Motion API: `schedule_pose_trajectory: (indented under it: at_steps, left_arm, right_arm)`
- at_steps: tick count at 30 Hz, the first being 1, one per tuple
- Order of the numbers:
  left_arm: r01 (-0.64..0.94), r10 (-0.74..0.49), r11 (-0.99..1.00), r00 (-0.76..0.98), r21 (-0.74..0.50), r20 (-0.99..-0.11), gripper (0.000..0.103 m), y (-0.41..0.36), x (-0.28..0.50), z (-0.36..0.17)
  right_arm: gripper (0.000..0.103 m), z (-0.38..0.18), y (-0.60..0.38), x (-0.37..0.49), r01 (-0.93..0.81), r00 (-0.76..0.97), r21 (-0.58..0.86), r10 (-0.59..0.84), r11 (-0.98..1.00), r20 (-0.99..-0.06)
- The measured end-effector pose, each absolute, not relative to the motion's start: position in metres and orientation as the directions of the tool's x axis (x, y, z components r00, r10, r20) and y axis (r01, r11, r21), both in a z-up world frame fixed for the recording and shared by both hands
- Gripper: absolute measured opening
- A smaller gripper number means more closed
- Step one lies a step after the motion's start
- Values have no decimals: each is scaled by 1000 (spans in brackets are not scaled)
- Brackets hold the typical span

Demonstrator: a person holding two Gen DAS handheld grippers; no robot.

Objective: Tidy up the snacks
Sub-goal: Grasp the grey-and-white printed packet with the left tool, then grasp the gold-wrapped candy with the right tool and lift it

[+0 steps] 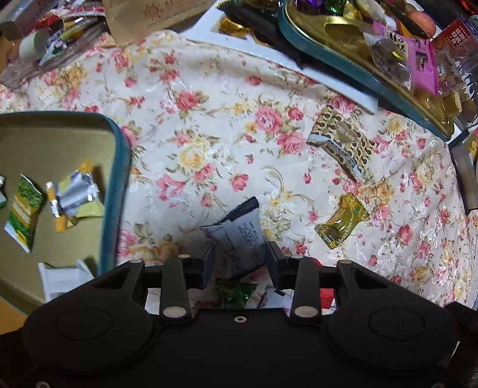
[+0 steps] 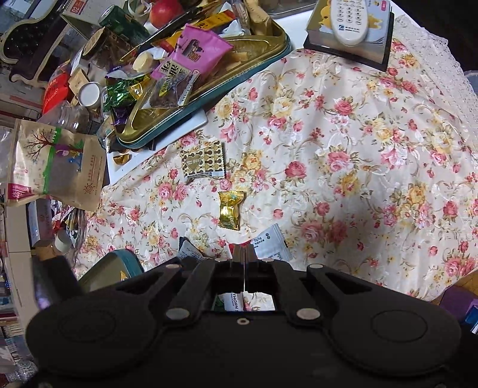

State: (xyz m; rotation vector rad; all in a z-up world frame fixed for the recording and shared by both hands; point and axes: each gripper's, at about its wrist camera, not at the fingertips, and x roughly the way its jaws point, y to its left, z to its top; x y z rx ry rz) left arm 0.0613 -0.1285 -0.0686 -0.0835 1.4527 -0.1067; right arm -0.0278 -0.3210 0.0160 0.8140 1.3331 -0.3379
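My left gripper (image 1: 240,256) points down over the floral tablecloth (image 1: 209,119) and is shut on a grey-white snack packet (image 1: 242,235) with a dark end, which stands out between the fingers. To its left lies an open teal tin (image 1: 116,191) that holds a green packet (image 1: 24,212), a silver-yellow packet (image 1: 77,194) and a white one. A leopard-print packet (image 1: 340,140) and a gold candy (image 1: 343,222) lie on the cloth to the right. My right gripper (image 2: 243,253) is shut with nothing in it, above the cloth. A white packet (image 2: 272,241) and the gold candy (image 2: 230,210) lie beyond its tips.
A gold tray with a teal rim (image 1: 343,59) is piled with snacks and rests on a white board (image 1: 269,56) at the back. A remote on a box (image 2: 349,21), a brown paper bag (image 2: 56,167) and bottles crowd the table's far and left sides.
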Motion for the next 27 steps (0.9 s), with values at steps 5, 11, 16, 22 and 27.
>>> schedule_pose_trajectory:
  at_steps: [5,11,16,22,27]
  left_arm:
    - [28,-113,993,134,-110,-984,51,-135,64,-74]
    - [29,-95,995,133,-92,-987,51,-139,69,-80]
    - [63,-79,995,125,-72,-989,42,-141,68,-85]
    - [0,-71,997,122,-72,-990,41,-109,64,-75]
    - [9,-41,999,188,-40,-981,41,-89,57,-54]
  right_arm:
    - [5,19,-325,-29,638,254,348,239,687,-937]
    - [13,17,-313,-20,608,240,302,193,734,-952]
    - [17,-3,-303,-8,612,200,266,179,745,-963]
    - [18,-36,-291,16,642,124,164,110,749,-986]
    - [21,-63,-278,32,676,112,165,121,719,-986]
